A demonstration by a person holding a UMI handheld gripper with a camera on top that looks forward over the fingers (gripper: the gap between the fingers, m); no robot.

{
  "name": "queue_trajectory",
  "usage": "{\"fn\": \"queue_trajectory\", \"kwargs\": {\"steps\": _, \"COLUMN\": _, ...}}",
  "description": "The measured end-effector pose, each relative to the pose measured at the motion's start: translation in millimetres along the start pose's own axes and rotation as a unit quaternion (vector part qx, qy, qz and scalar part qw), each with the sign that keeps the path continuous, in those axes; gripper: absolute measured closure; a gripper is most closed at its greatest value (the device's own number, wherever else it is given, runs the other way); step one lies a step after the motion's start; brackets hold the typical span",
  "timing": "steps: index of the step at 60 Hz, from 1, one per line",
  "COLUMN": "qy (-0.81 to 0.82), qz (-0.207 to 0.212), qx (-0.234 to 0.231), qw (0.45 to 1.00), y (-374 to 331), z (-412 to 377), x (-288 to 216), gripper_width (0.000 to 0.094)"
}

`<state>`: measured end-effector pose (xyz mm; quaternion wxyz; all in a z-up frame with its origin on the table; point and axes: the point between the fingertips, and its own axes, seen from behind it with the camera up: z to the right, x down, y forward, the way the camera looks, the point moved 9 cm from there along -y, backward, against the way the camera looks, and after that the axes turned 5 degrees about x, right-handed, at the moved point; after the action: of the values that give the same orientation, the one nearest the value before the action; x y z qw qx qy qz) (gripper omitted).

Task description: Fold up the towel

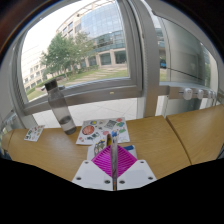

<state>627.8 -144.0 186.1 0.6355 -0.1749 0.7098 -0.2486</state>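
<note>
A white towel (101, 129) printed with colourful figures lies flat on the wooden table (170, 138), just beyond my fingers. My gripper (113, 144) is held above the table's near side, its pink pads pressed together along a thin centre line. I see nothing held between them. The fingertips point at the towel's near edge and hide a small part of it.
A dark upright stand (58, 106) rises at the table's back left. A small printed piece (33, 132) lies near the left edge. A second table (205, 128) adjoins on the right. Large windows (100, 45) run behind, with a rail (185, 93) at sill height.
</note>
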Motion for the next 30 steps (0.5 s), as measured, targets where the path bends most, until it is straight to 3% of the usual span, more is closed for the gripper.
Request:
{"fn": "queue_trajectory", "kwargs": {"steps": 3, "qy": -0.007, "qz": -0.015, "qx": 0.024, "qw": 1.0, "y": 22.4, "z": 34.4, "x": 16.3, "gripper_width": 0.0906}}
{"fn": "queue_trajectory", "kwargs": {"steps": 8, "qy": -0.016, "qz": -0.03, "qx": 0.063, "qw": 0.997, "y": 34.3, "z": 65.4, "x": 34.1, "gripper_width": 0.0638}}
{"fn": "queue_trajectory", "kwargs": {"steps": 13, "qy": -0.03, "qz": -0.033, "qx": 0.074, "qw": 0.996, "y": 57.2, "z": 85.2, "x": 53.3, "gripper_width": 0.0592}}
{"fn": "queue_trajectory", "kwargs": {"steps": 16, "qy": -0.02, "qz": -0.032, "qx": 0.069, "qw": 0.997, "y": 39.8, "z": 84.6, "x": 45.7, "gripper_width": 0.049}}
{"fn": "queue_trajectory", "kwargs": {"steps": 25, "qy": -0.015, "qz": 0.023, "qx": 0.058, "qw": 0.998, "y": -7.0, "z": 64.5, "x": 14.5, "gripper_width": 0.021}}
{"fn": "queue_trajectory", "kwargs": {"steps": 30, "qy": -0.022, "qz": 0.062, "qx": 0.032, "qw": 0.997, "y": -41.3, "z": 28.9, "x": -4.8, "gripper_width": 0.0159}}
